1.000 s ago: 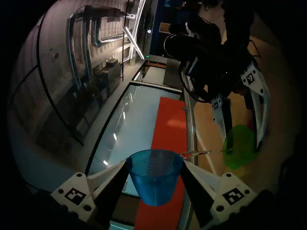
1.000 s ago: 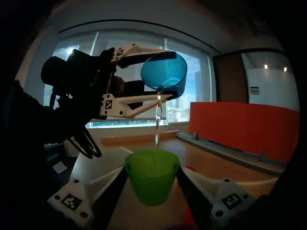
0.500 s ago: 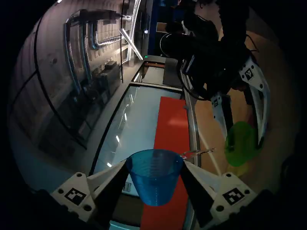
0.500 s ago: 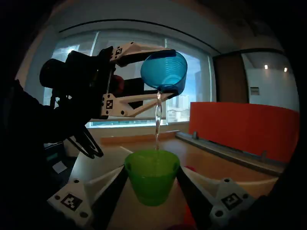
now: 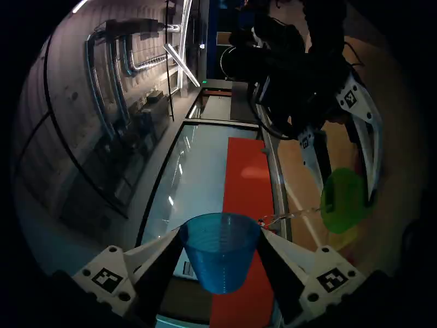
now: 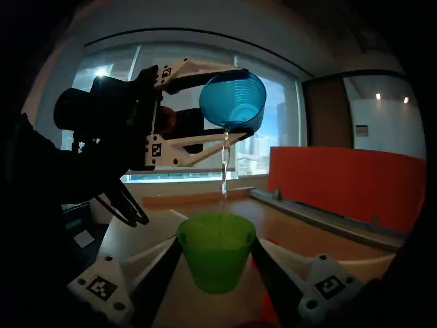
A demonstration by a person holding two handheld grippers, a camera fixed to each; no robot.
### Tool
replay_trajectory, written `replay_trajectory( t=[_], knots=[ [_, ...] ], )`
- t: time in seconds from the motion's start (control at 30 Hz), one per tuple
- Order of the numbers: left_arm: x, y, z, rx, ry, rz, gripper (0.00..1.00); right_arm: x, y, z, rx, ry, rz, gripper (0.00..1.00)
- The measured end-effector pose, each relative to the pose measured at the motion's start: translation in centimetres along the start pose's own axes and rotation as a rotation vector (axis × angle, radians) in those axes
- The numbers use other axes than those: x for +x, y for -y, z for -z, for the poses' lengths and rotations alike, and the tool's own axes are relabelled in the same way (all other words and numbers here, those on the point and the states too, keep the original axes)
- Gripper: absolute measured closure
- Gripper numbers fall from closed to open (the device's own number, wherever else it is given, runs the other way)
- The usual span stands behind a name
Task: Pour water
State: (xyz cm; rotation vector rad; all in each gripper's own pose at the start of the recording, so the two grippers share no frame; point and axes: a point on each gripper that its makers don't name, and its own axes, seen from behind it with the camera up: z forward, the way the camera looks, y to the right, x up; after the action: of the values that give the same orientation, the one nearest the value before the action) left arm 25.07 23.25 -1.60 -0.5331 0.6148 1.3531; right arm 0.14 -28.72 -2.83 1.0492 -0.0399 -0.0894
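L gripper [image 5: 220, 234] pinches tilted blue cup [image 5: 220, 262] by its walls, above bench [image 6: 306, 232]; thin water stream [image 6: 224, 164] falls into green cup [image 6: 217, 265] pinched in R gripper [image 6: 217, 240] below. Cups prob. light, thin plastic, slick if wet, squashable: hold mid-wall, gentle squeeze.

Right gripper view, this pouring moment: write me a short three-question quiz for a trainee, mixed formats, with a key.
1. True or false: the left gripper holds the blue cup upright.
2. Where does the water stream land? A) in the green cup B) on the table C) on the orange partition
3. Fill in: the green cup is clamped by the ___ gripper.
Key: 1 false, the blue cup is tipped to pour, above the green cup. 2 A. 3 right: the right gripper grips it on both sides.
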Motion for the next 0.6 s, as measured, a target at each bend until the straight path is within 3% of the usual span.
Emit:
replay_trajectory(
  t=[0.6],
  knots=[
    [0.78, 0.19, 0.06, 0.005, -0.011, -0.088, 0.13, 0.14, -0.2, 0.07, -0.004, -0.005, -0.002, 0.11]
  ],
)
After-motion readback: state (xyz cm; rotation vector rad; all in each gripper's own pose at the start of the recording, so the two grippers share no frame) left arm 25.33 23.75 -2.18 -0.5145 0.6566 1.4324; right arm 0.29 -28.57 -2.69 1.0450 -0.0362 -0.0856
